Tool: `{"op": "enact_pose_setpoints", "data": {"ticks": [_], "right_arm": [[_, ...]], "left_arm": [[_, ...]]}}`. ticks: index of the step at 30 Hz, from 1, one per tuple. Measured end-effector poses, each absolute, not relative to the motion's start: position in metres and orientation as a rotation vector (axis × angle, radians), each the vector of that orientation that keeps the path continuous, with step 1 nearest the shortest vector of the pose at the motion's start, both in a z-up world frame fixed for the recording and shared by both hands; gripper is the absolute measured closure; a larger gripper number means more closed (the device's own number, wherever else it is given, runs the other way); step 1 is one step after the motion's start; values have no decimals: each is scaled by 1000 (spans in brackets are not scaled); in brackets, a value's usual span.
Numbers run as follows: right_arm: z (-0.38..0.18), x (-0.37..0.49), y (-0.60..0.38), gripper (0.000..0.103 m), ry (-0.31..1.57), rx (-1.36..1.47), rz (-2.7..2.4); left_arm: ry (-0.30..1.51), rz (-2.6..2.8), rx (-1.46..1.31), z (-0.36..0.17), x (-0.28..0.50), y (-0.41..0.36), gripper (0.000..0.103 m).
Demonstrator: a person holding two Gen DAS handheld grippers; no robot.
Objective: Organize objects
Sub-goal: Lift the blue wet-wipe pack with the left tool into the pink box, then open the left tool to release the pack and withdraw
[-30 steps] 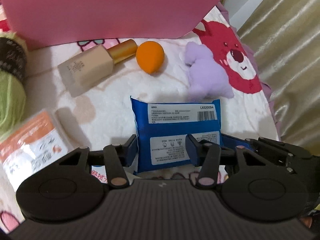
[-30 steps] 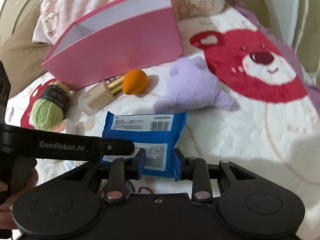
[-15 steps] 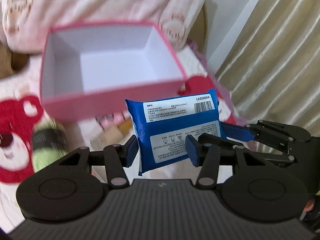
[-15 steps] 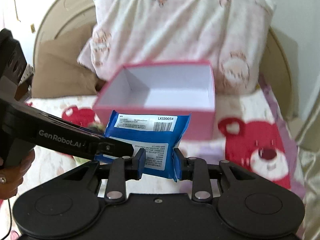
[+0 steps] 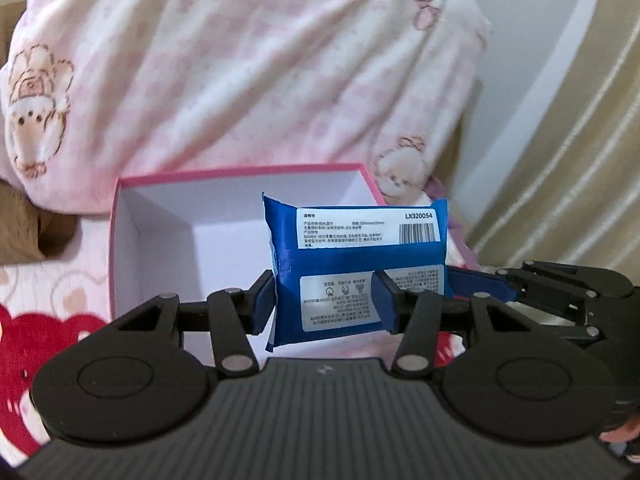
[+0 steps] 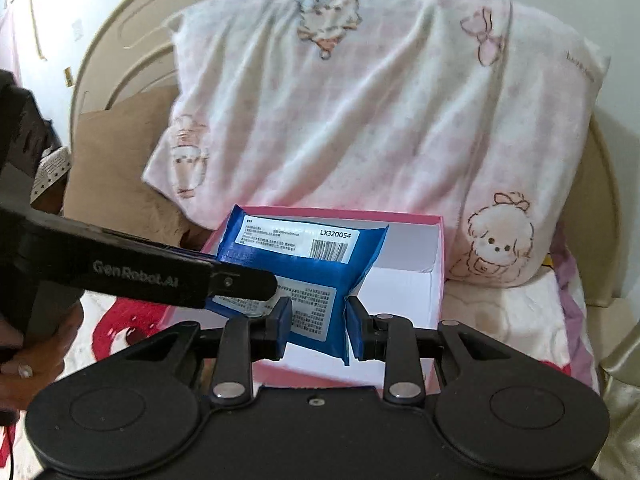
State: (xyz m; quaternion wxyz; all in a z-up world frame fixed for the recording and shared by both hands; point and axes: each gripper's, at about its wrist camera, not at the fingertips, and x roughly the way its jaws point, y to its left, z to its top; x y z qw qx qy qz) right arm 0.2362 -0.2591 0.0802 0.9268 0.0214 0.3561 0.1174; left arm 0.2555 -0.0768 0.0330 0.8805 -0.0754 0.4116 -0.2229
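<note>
Above the pink box [image 5: 120, 248], left hand-held gripper [image 5: 326, 300] and right hand-held gripper [image 6: 316, 322] both pinch the blue packet [image 5: 360, 248].

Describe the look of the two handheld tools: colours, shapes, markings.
Both tools are matte black. The left tool and right tool each have two blue fingers on black linkage arms with silver pivot pins, above round black discs. The left tool's body is ribbed; its side, seen from the right wrist view, reads "GenRobot.AI" in pale lettering.

One blue packet [image 5: 356, 276]; one pink box [image 5: 240, 171]; one pillow [image 6: 380, 112]; two grippers [image 5: 325, 300] [image 6: 316, 326]
</note>
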Motion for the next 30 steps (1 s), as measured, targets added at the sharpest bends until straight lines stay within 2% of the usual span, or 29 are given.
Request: {"op": "enact_pose_setpoints", "data": {"ticks": [7, 15, 24, 30], "right_arm": [[37, 295, -274, 69, 815, -7, 186], [4, 347, -279, 69, 923, 48, 146], [-18, 372, -259, 70, 930, -46, 117], [-32, 373, -241, 72, 900, -231, 45]], "left_arm": [[940, -422, -240, -18, 322, -100, 52], [967, -352, -325, -64, 352, -101, 54], [1017, -277, -357, -89, 374, -94, 55], [1077, -259, -422, -103, 387, -99, 56]]}}
